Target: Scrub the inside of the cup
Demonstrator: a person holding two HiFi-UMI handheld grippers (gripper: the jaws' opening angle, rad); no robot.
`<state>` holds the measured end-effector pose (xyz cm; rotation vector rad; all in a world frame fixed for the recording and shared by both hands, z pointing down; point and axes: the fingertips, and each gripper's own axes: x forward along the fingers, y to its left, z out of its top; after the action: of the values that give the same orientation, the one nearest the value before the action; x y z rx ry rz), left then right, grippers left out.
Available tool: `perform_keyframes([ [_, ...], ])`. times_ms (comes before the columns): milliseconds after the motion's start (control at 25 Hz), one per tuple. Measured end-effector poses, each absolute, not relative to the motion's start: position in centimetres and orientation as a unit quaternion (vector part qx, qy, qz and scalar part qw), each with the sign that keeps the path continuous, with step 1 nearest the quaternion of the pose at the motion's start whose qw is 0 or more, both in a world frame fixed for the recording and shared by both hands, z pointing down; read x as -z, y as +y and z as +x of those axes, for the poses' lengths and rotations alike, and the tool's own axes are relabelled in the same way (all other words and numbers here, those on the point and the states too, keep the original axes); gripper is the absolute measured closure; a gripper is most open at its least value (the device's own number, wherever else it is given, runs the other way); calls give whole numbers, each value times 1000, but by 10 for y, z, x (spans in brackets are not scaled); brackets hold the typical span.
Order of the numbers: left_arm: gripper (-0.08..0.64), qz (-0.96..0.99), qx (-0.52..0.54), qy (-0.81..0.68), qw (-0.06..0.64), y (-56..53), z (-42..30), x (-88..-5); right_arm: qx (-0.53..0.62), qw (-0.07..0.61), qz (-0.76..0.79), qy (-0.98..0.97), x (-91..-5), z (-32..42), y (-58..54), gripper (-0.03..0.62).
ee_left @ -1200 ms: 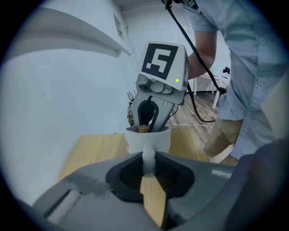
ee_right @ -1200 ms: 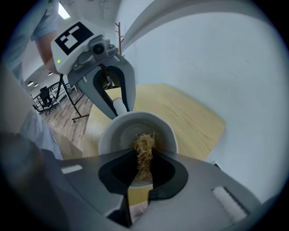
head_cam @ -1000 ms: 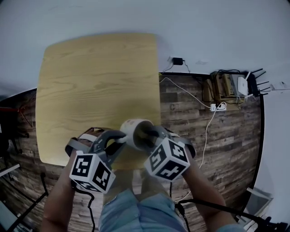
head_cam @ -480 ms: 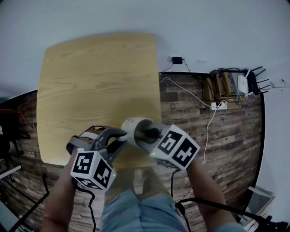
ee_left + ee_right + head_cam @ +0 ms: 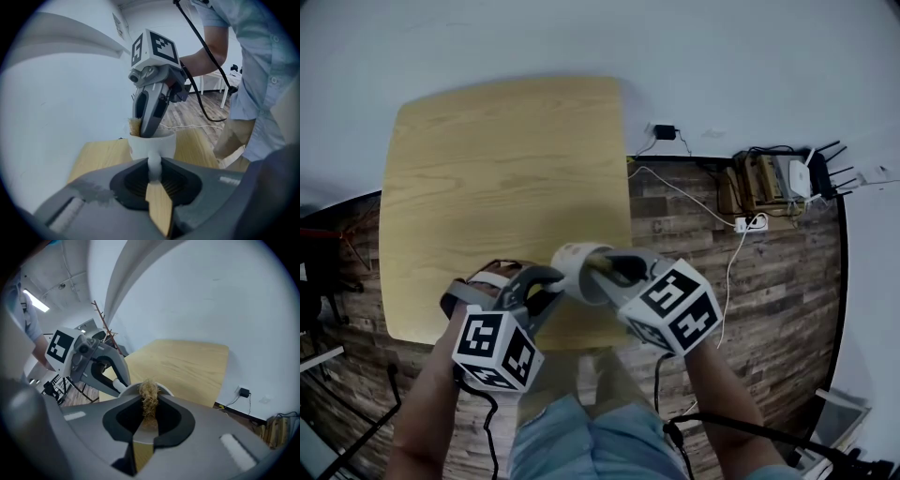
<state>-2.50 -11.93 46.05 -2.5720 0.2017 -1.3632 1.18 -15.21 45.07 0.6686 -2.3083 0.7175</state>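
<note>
A white cup (image 5: 574, 265) hangs over the near edge of the wooden table (image 5: 497, 178). My left gripper (image 5: 546, 284) is shut on its handle (image 5: 153, 164), which shows pinched between the jaws in the left gripper view (image 5: 154, 172). My right gripper (image 5: 614, 269) is shut on a scrubber of straw-coloured fibres (image 5: 149, 398). Its tips reach into the cup's mouth from the right. In the left gripper view the bristles (image 5: 135, 127) poke up over the cup's rim beside the right gripper (image 5: 150, 108). The cup's inside is hidden.
A person's legs and forearms fill the bottom of the head view. Dark plank floor (image 5: 750, 309) lies to the right, with cables and a power strip (image 5: 741, 222) near the wall. A box of devices (image 5: 773, 178) stands by the wall.
The right gripper has rolled about its own line, so its marker cube shows a different face, and it has lifted a little. The left gripper and the cup have stayed put.
</note>
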Motion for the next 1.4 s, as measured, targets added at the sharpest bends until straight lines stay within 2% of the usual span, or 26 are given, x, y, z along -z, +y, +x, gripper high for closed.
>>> perform_keyframes([
  [360, 492, -872, 470, 68, 117, -121, -22, -460, -210, 360, 281, -864, -457, 26, -153, 537],
  [640, 492, -873, 466, 83, 117, -123, -22, -459, -137, 448, 225, -854, -473, 29, -132, 537],
  [840, 491, -874, 463, 91, 115, -124, -21, -460, -130, 475, 181, -851, -476, 24, -119, 538],
  [1000, 491, -874, 463, 93, 115, -125, -20, -459, -156, 459, 163, -860, -473, 18, -112, 538],
  [1240, 492, -873, 467, 86, 111, -124, -20, -461, -198, 375, 170, -889, -448, 1, -118, 538],
  [1400, 492, -871, 471, 81, 111, -123, -19, -460, -190, 355, 190, -895, -436, 6, -130, 538],
])
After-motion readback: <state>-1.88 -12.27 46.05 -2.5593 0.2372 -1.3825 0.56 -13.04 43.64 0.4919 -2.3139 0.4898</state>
